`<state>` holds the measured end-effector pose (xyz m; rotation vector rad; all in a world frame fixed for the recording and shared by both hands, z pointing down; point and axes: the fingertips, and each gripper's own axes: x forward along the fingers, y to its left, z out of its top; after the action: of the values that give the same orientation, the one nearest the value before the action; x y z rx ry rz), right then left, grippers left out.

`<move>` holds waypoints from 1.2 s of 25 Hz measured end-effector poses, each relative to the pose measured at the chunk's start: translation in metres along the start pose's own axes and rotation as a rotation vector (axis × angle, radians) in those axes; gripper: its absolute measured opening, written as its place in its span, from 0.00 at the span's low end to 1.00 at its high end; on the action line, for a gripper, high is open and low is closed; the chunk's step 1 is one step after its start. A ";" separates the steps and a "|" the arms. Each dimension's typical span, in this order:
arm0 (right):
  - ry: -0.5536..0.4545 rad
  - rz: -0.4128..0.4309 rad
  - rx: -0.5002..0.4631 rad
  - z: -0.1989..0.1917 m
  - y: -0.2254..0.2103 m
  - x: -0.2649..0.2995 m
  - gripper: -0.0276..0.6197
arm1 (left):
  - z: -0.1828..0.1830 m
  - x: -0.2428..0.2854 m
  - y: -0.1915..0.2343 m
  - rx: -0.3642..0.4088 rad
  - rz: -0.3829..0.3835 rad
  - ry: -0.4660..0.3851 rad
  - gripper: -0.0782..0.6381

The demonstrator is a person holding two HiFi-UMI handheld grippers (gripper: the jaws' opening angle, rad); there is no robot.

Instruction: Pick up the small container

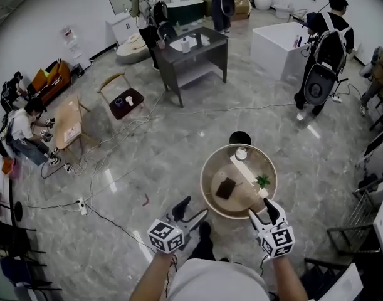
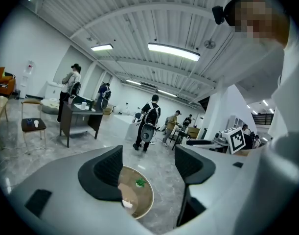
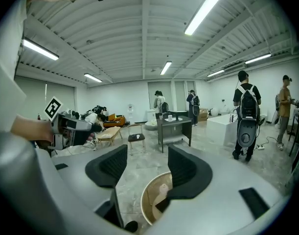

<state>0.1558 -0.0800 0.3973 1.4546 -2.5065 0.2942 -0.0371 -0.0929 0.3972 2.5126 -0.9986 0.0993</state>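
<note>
Head view: two empty grippers at the near edge of a round desk, the container not yet reached.

The left gripper (image 1: 191, 209) hangs just outside the near left edge of the desk (image 1: 203, 182), and the right gripper (image 1: 264, 212) is over its near right edge. Both have the jaws released and wide apart, with only floor and desk seen between them; I judge this a ready pose for a reach. The small container (image 1: 241, 153), white and upright, stands at the far edge, so a reach must pass over the other things. On the desk I count one small container, one long white block (image 1: 244, 168) beside it toward the middle, one dark square piece (image 1: 226, 189), one small green plant (image 1: 262, 181) near the right edge, and one pale round thing (image 1: 221, 175) that I cannot name.
</note>
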 end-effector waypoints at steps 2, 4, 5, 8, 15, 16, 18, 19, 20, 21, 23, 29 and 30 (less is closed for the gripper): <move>0.006 -0.008 0.002 0.005 -0.003 0.021 0.46 | 0.007 0.011 0.020 -0.001 -0.011 0.007 0.58; 0.013 -0.017 0.005 0.009 -0.005 0.041 0.46 | 0.014 0.019 0.039 -0.004 -0.024 0.016 0.58; 0.017 -0.023 0.008 0.010 -0.006 0.051 0.47 | 0.016 0.023 0.049 -0.006 -0.031 0.021 0.58; 0.027 -0.041 0.013 0.014 -0.009 0.080 0.46 | 0.023 0.036 0.076 -0.004 -0.051 0.037 0.58; 0.057 -0.081 0.009 0.023 -0.018 0.123 0.47 | 0.032 0.058 0.126 0.041 -0.074 0.097 0.58; 0.060 -0.085 0.011 0.023 -0.019 0.127 0.47 | 0.033 0.060 0.131 0.034 -0.077 0.099 0.58; 0.070 -0.089 0.017 0.023 -0.020 0.133 0.47 | 0.034 0.064 0.138 0.025 -0.082 0.102 0.58; 0.075 -0.088 0.019 0.021 -0.021 0.136 0.47 | 0.034 0.066 0.140 0.021 -0.085 0.103 0.58; 0.080 -0.087 0.020 0.020 -0.021 0.139 0.47 | 0.034 0.069 0.142 0.015 -0.087 0.102 0.58; 0.085 -0.086 0.020 0.018 -0.021 0.142 0.47 | 0.033 0.071 0.143 0.008 -0.090 0.101 0.58; 0.092 -0.080 0.023 0.015 -0.023 0.147 0.47 | 0.032 0.077 0.142 -0.004 -0.096 0.100 0.58; 0.121 -0.046 0.033 0.000 -0.035 0.160 0.47 | 0.023 0.094 0.139 -0.038 -0.089 0.111 0.58; 0.125 -0.037 0.035 -0.004 -0.039 0.163 0.47 | 0.020 0.099 0.139 -0.043 -0.086 0.114 0.58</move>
<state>0.1112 -0.2324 0.4511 1.4467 -2.3850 0.4107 -0.0590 -0.2539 0.4520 2.4766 -0.8381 0.1915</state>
